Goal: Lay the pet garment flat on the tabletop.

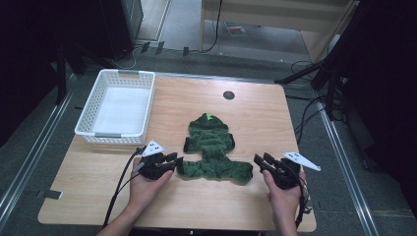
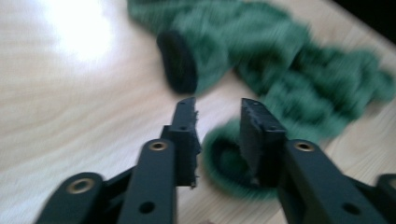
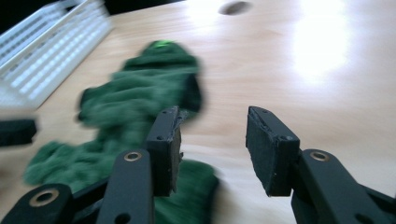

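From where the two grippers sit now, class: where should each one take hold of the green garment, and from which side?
Probably grip the green garment at its near hem corners: left gripper from the left, right gripper from the right. It lies flat, the corners stick out sideways, and both grippers are open there.

High view: counter [image 1: 255, 113] evenly lit from overhead, surroundings dark, shadows soft and faint, image slightly soft overall. Left gripper view: strong white glare on the counter at upper left; green garment [image 2: 299, 70] smeared by motion blur, tool [image 2: 218, 116] jaws sharper. Right gripper view: glare patch toward the counter's far edge; garment and white basket [image 3: 51, 51] blurred.
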A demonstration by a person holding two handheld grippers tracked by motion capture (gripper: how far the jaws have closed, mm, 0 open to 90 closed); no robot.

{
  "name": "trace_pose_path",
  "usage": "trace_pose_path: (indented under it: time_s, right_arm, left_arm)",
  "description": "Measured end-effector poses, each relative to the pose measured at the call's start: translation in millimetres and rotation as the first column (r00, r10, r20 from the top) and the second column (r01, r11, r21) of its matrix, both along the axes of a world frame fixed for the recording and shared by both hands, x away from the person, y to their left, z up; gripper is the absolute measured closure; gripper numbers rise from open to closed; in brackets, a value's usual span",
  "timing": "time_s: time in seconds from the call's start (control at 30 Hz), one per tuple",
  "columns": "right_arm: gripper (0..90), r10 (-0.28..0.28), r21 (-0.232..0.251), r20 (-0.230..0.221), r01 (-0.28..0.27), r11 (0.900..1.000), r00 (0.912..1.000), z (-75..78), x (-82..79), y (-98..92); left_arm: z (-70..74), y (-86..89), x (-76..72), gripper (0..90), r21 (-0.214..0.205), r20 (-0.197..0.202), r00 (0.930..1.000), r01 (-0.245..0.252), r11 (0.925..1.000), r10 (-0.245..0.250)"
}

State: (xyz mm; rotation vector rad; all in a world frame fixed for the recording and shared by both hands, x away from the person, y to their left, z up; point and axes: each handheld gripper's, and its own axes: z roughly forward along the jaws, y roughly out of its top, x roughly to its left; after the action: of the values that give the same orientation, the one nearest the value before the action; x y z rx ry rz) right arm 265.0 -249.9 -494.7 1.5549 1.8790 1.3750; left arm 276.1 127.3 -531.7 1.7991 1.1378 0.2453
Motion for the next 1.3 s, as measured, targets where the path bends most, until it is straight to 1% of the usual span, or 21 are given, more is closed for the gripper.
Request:
trace_pose_path:
  time_s: [0.03,0.1,0.13,0.2,0.3,0.37,0.4,0.47,0.53,0.67,0.83,0.9,1.0,1.03,1.1,1.13,1.17,1.2,1.23,1.27,1.3]
  right_arm:
    - [53.9,0.102,-0.076,0.005,-0.102,0.9919,0.9947,-0.7,6.6,25.4]
    - [53.8,0.125,-0.106,-0.002,-0.125,0.9864,0.9921,-2.0,9.4,35.5]
    - [53.3,0.182,-0.166,-0.021,-0.183,0.969,0.983,-9.2,20.8,61.1]
    - [53.7,0.192,-0.174,-0.025,-0.193,0.9656,0.9811,-12.2,25.0,67.6]
    - [58.8,0.207,-0.187,-0.057,-0.214,0.9587,0.9767,-24.5,36.1,85.9]
    - [66.2,0.221,-0.227,-0.062,-0.229,0.9465,0.9734,-36.5,39.5,93.7]
    - [66.2,0.221,-0.227,-0.062,-0.229,0.9465,0.9734,-36.5,39.5,93.7]
    - [69.7,0.217,-0.234,-0.072,-0.228,0.9452,0.9735,-41.0,39.8,91.3]
    - [73.6,0.206,-0.218,-0.081,-0.219,0.9511,0.9752,-43.7,40.0,83.9]
    - [80.6,0.158,-0.223,-0.11,-0.18,0.958,0.9812,-49.7,42.9,72.1]
    - [82.5,0.14,-0.263,-0.108,-0.164,0.9508,0.9843,-51.1,39.7,69.8]
    - [83.0,0.163,-0.255,-0.117,-0.188,0.9486,0.9798,-50.8,37.8,69.4]
    - [79.8,0.224,-0.223,-0.117,-0.246,0.9435,0.9675,-50.4,33.8,73.6]
    - [66.5,0.276,-0.206,-0.123,-0.296,0.9327,0.9533,-48.0,31.4,78.8]
    - [62.5,0.289,-0.213,-0.12,-0.309,0.9268,0.9497,-45.9,29.6,80.6]
    - [58.0,0.317,-0.216,-0.099,-0.332,0.9184,0.9431,-36.7,24.8,81.2]
    - [55.4,0.317,-0.216,-0.099,-0.332,0.9184,0.9431,-36.7,24.8,81.2]
    - [53.5,0.331,-0.158,-0.081,-0.34,0.9271,0.9402,-26.0,23.0,76.7]
    - [53.5,0.331,-0.158,-0.081,-0.34,0.9271,0.9402,-26.0,23.0,76.7]
    - [54.8,0.333,-0.11,-0.059,-0.338,0.9348,0.9411,-18.8,23.1,72.7]
    - [56.1,0.316,-0.08,-0.035,-0.317,0.9448,0.9482,-11.5,24.0,69.5]
  left_arm:
    - [2.6,-11.1,2.7,58.4,0.021,0.005,0.9996,0.026,0.9994,-0.026]
    - [4.3,-30.4,7.4,56.6,0.053,-0.007,0.9985,0.055,0.9971,-0.055]
    - [4.9,-43.6,10.1,53.8,0.074,-0.008,0.9979,0.065,0.9951,-0.065]
    - [4.7,-59.2,13.7,53.1,0.092,-0.009,0.9982,0.06,0.994,-0.059]
    - [-1.9,-78.5,21.2,52.8,0.082,-0.063,0.9974,0.04,0.9958,-0.035]
    - [-10.3,-86.3,23.3,54.4,0.129,-0.062,0.9978,0.031,0.9911,-0.023]
    - [-13.8,-87.2,24.4,54.4,0.138,-0.072,0.9969,0.039,0.9897,-0.029]
    - [-17.4,-85.5,23.5,57.8,0.146,-0.046,0.9988,0.022,0.9891,-0.015]
    - [-17.5,-81.9,23.1,61.2,0.16,-0.04,0.9992,0.014,0.987,-0.007]
    - [-18.6,-74.2,21.5,80.0,0.167,-0.035,0.9994,0.008,0.986,-0.002]
    - [-18.5,-55.0,24.7,83.1,0.154,-0.05,0.9984,-0.019,0.9878,0.027]
    - [-18.7,-44.6,26.5,83.3,0.146,-0.052,0.9975,-0.039,0.9885,0.047]
    - [-18.9,-35.3,25.9,80.4,0.108,-0.069,0.9974,-0.012,0.994,0.02]
    - [-18.6,-36.9,23.7,70.4,0.117,-0.072,0.9974,0.015,0.993,-0.007]
    - [-16.2,-37.7,18.6,67.0,0.128,-0.059,0.997,0.058,0.9901,-0.051]
    - [-14.3,-36.7,16.8,57.6,0.113,-0.052,0.9965,0.071,0.9911,-0.065]
    - [-12.4,-35.4,15.9,57.6,0.098,-0.047,0.9964,0.074,0.9924,-0.07]
    - [-9.2,-32.8,15.4,54.4,0.081,-0.04,0.9971,0.067,0.9944,-0.064]
    - [-5.5,-29.6,16.0,54.4,0.055,-0.028,0.9979,0.061,0.9967,-0.059]
    - [-1.6,-26.7,17.3,52.9,0.026,-0.013,0.9986,0.052,0.9983,-0.051]
    - [3.3,-24.0,19.6,52.4,0.013,0.01,0.9992,0.039,0.9992,-0.039]
